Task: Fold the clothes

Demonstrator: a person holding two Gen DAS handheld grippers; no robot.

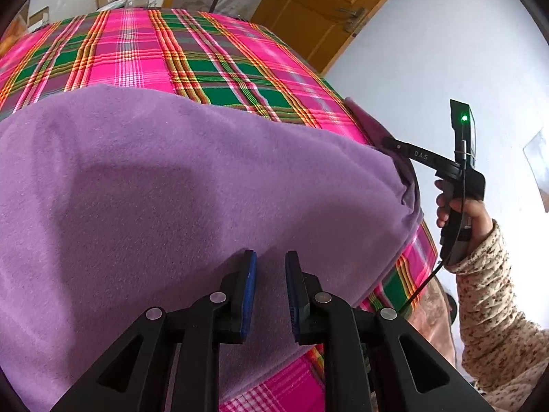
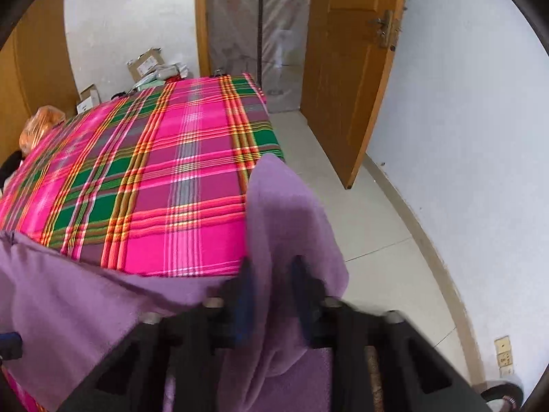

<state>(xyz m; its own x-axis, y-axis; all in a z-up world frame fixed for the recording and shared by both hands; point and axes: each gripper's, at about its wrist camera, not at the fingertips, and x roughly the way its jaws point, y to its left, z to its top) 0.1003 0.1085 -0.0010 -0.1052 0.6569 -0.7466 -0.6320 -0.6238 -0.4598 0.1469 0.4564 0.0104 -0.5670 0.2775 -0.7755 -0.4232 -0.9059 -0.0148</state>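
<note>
Right now the purple fleece garment [image 1: 192,185] lies spread over the near part of the bed [image 1: 144,51], w/ its plaid cover showing beyond. Right gripper [image 2: 272,295] has its jaws pinching a bunched edge of the fleece at the bed's right side; a flap stands up above the jaws. Left gripper [image 1: 271,295] hovers over the flat middle/near part, jaws spread, nothing between them. Key relation: held edge is off to the right of the left jaws, cloth's broad face running left-right across the bed. Judging by that, right hand [image 1: 459,213] is the one placed to carry the edge across; which fold stage this is, can't tell.
</note>
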